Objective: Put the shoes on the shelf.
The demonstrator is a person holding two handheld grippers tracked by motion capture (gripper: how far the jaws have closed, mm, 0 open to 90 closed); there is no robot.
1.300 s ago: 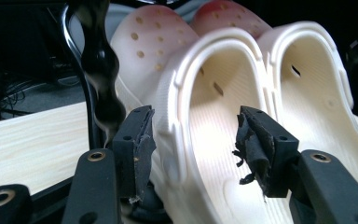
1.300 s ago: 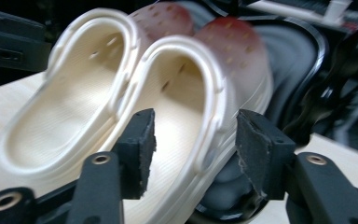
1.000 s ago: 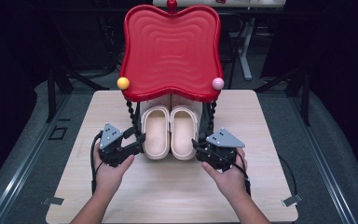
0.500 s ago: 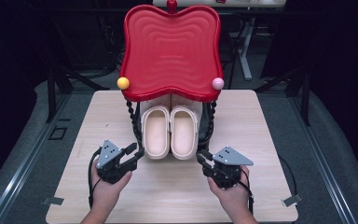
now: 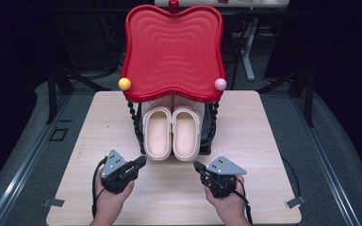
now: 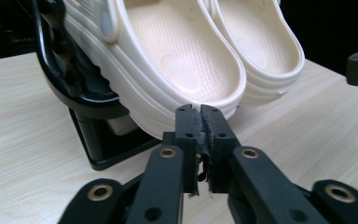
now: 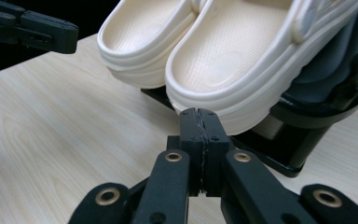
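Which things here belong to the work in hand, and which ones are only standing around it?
In the work: cream clogs, black rack holding them, left gripper and right gripper, both shut and empty.
Standing by: red tray top, yellow ball, pink ball, table.

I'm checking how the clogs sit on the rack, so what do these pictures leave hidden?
- High view: the red tray covers the toes of the clogs and the rack's upper part.
- Left gripper view: the frame's top edge cuts off the toes; the rack is partly behind the near clog.
- Right gripper view: the same cut; the shut right gripper hides part of the sole.
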